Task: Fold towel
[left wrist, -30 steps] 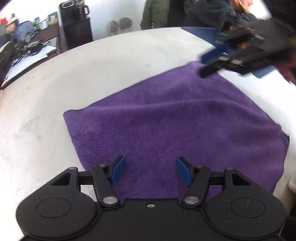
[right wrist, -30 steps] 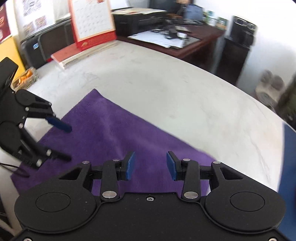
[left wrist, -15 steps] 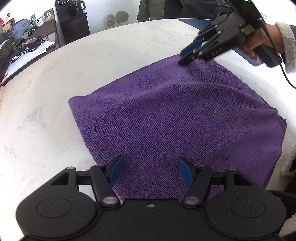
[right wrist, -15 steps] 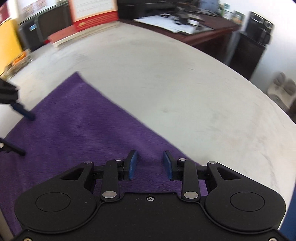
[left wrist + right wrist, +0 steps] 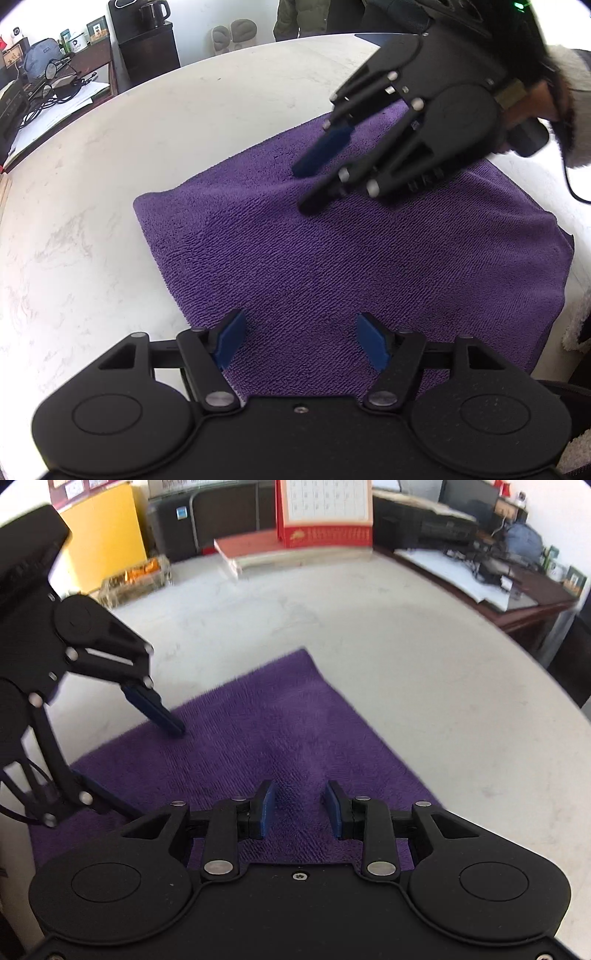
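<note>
Towel flat on the counter, no fold made yet; both grippers poised over it.

Nearest, the left gripper (image 5: 300, 341) stands wide open over the near edge of the purple towel (image 5: 351, 258), gripping nothing. The right gripper (image 5: 298, 804) is closing, a raised ridge of cloth between its fingers (image 5: 266, 805), not visibly pinched. The whole fold is left, I judge. Beyond the towel's far corner the pale counter (image 5: 388, 635) lies bare up to the calendar (image 5: 325, 513) and a clear box (image 5: 135, 579) at its edge.

towel (image 5: 351, 266) flat on table (image 5: 110, 177) | calendar (image 5: 325, 513) at table's far edge, behind towel
</note>
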A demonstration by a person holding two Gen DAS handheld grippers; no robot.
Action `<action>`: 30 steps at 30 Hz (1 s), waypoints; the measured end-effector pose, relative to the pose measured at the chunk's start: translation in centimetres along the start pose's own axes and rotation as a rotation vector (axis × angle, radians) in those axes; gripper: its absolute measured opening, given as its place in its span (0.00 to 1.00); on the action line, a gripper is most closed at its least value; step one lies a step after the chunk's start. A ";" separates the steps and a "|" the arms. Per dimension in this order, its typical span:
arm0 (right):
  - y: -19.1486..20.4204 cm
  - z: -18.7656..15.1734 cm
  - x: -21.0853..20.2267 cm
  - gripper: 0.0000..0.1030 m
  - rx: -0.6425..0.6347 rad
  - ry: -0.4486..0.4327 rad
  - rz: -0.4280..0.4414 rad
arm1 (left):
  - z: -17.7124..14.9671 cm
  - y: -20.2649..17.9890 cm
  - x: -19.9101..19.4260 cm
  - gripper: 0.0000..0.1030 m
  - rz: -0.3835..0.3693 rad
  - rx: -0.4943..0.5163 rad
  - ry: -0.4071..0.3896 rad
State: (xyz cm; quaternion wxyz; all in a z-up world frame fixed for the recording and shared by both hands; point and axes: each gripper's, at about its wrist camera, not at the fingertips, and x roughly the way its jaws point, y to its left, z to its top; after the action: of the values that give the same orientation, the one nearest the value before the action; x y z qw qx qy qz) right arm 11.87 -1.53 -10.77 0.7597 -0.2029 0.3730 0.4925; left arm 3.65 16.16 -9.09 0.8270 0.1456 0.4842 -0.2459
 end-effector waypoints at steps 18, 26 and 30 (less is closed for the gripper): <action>-1.5 -4.0 -4.0 0.22 0.172 0.022 -0.080 | -0.2 -0.1 0.3 0.65 -0.001 0.011 -0.001; -9.7 -8.2 -7.7 0.20 0.476 -0.030 -0.342 | -0.3 -0.5 0.3 0.68 0.002 0.011 -0.005; -8.4 -7.2 -8.5 0.22 0.455 -0.084 -0.312 | -0.5 -0.7 0.3 0.68 0.008 0.002 -0.012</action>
State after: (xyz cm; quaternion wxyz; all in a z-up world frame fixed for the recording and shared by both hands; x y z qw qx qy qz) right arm 14.79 -15.10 -9.41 0.8672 -0.0614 0.4066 0.2810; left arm 3.07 15.76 -9.54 0.8308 0.1471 0.4783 -0.2438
